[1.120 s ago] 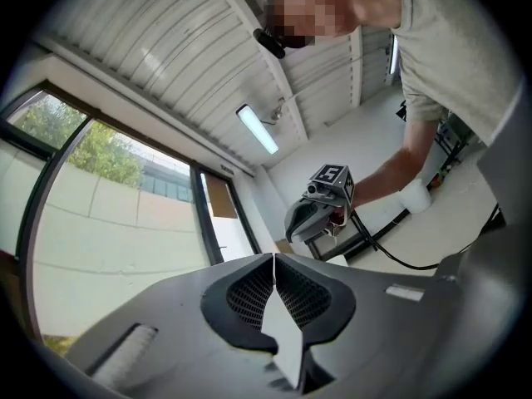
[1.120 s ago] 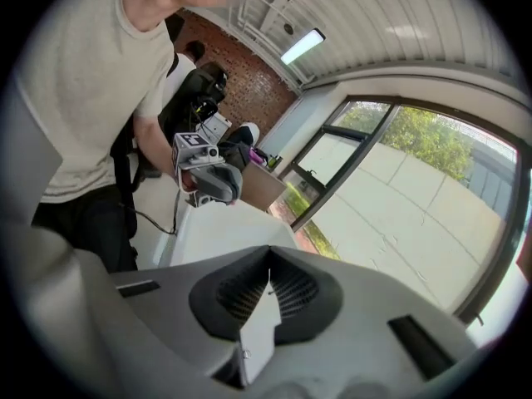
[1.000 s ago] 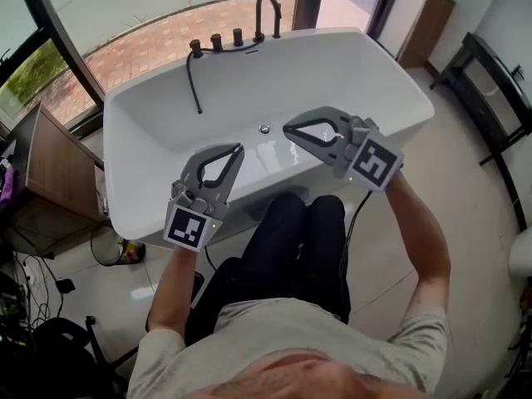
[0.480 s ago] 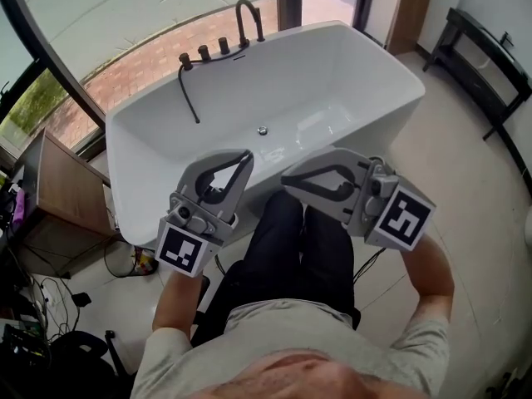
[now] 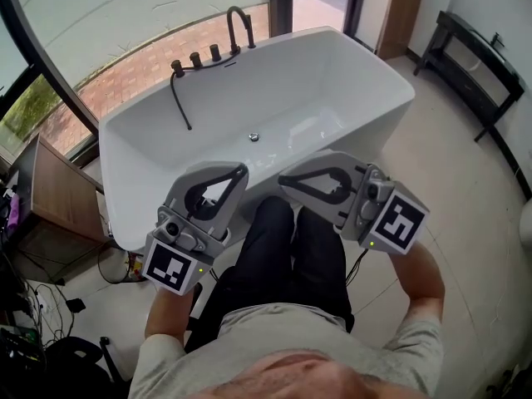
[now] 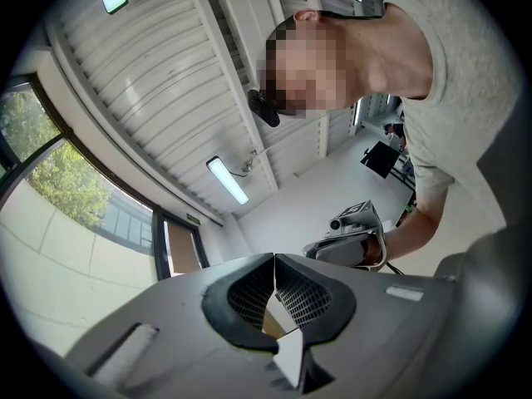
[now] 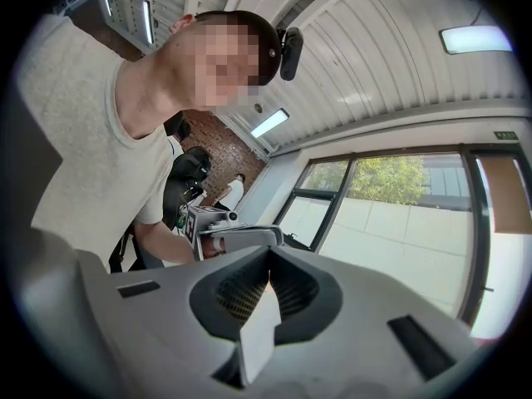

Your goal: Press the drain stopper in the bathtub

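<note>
Both grippers are up in front of me over my lap, on the near side of the bathtub [image 5: 332,81], outside its wall.

Left gripper [image 5: 241,169]: jaws clenched tip to tip, nothing between them. Its own view shows the pads meeting on a single seam. Right gripper [image 5: 283,179]: same, jaws pressed together, empty. The two sets of tips angle in toward each other and toward the tub, near one another but apart.

Drain stopper [image 5: 254,137]: small round metal disc on the tub floor, roughly mid-length. In the head view it lies past the near rim, just above the gap between the two sets of tips. Neither gripper touches it; both are well apart from it.

Faucet [image 5: 239,23] and a row of dark fittings [image 5: 196,58] sit on the far rim, with a dark hose [image 5: 179,98] trailing down the inner far wall.

Both gripper views point upward: ceiling lights, windows, me. Each catches the other gripper beyond its own jaws.
</note>
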Available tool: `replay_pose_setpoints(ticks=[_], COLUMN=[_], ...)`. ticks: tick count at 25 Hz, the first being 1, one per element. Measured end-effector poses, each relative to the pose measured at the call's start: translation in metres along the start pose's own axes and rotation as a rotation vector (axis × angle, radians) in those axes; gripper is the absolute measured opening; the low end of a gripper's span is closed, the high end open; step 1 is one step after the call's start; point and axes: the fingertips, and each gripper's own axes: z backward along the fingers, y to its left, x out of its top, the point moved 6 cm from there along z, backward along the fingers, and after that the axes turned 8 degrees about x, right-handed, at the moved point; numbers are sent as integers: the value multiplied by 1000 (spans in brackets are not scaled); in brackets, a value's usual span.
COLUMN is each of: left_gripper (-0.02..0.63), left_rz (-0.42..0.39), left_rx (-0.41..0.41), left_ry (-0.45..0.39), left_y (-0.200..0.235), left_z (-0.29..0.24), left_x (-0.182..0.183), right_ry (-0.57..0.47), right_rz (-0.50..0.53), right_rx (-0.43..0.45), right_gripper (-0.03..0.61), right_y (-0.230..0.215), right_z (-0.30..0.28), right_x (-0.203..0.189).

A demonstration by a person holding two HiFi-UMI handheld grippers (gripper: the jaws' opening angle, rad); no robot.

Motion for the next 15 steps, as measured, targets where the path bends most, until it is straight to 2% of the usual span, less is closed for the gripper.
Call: replay_pose_setpoints(ticks=[15], left_gripper=[15], left_rz=[-22], left_rx=[-32], left_ry=[-13], left_y=[-4], left_z=[-5], left_x=[12], right_ry=[-16], right_rz=[29], right_rx=[-24], right_gripper=[0], right_y=[6], right_z=[7], right_x=[2])
